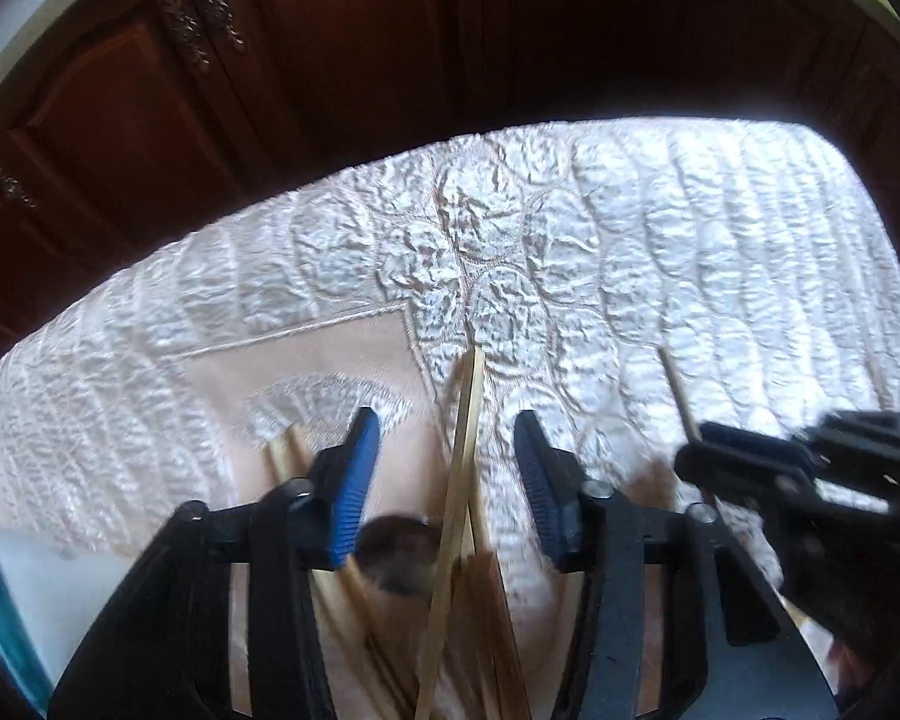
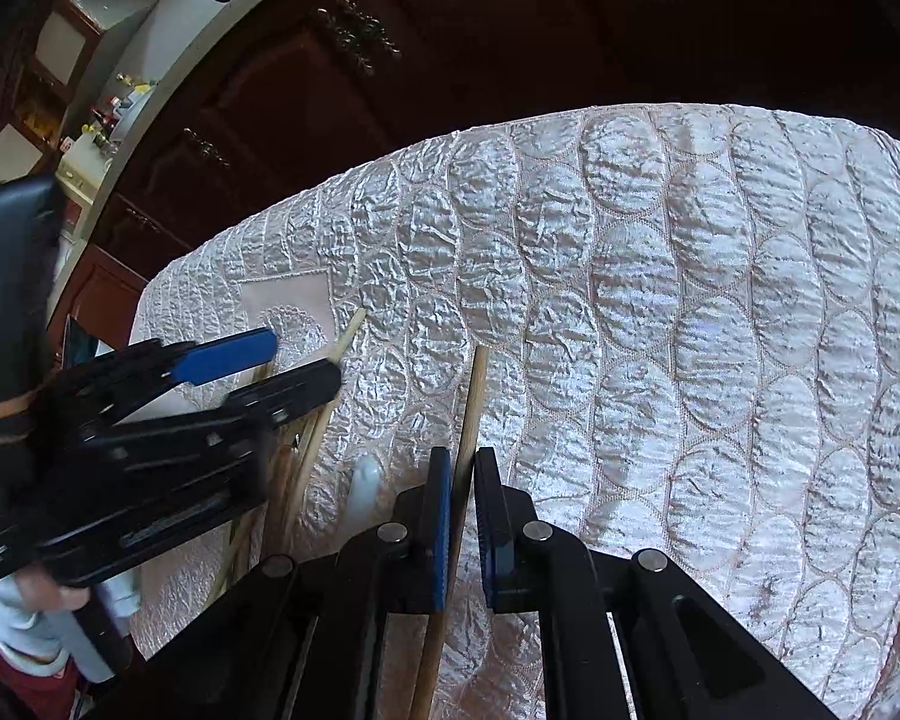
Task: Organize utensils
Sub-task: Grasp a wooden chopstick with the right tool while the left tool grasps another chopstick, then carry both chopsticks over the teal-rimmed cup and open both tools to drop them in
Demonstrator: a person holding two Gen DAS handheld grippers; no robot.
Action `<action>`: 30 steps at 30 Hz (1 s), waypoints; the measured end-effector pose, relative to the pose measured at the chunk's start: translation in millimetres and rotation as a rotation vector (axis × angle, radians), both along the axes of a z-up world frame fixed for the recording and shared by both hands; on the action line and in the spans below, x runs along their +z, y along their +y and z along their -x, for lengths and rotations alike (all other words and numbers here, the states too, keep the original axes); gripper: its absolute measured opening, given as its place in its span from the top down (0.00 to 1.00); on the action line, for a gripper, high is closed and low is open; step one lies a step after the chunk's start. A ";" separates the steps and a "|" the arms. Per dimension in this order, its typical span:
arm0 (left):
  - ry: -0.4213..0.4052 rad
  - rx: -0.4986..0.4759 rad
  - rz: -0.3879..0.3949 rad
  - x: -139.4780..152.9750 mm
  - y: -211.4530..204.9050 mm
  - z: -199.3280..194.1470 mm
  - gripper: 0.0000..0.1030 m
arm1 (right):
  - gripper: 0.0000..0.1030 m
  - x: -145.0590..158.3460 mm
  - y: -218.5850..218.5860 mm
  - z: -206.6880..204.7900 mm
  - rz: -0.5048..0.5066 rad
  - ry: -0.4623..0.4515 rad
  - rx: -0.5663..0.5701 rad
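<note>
No lettering, label, brand mark, number or sign can be read anywhere in either wrist view. The small bottles and boxes on the far shelf (image 2: 105, 120) at the left of the right wrist view are too small and blurred for any print on them to be made out.
</note>
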State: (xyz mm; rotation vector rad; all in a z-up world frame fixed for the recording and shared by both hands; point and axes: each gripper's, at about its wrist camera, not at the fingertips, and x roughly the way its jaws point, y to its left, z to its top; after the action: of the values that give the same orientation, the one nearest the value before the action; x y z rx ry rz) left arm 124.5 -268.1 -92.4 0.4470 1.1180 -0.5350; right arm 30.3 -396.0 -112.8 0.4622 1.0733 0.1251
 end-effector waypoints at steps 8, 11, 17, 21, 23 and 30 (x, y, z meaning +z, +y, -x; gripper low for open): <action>0.017 -0.032 0.088 20.0 2.3 -2.9 0.94 | 0.93 25.6 -17.7 30.3 -0.006 -0.041 0.004; 0.014 -0.021 0.162 48.6 23.1 4.5 0.94 | 0.94 42.4 -18.6 38.7 -0.006 -0.070 0.007; -0.069 0.005 0.296 117.2 91.4 37.6 0.95 | 0.95 97.3 -7.3 62.8 0.000 -0.158 0.037; -0.102 0.049 0.360 152.3 140.0 60.6 0.96 | 0.95 135.5 11.8 83.1 0.028 -0.222 0.085; -0.117 0.064 0.379 160.9 163.2 70.1 0.96 | 0.95 152.6 20.6 91.9 0.041 -0.247 0.110; -0.205 0.132 0.467 215.6 225.9 85.9 0.96 | 0.95 207.4 62.6 104.7 0.084 -0.334 0.187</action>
State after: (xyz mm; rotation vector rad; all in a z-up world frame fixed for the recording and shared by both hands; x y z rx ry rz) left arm 38.6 -42.2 123.2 0.0194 0.7869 -0.5984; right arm -74.4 -333.4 94.7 0.2525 0.7879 0.3104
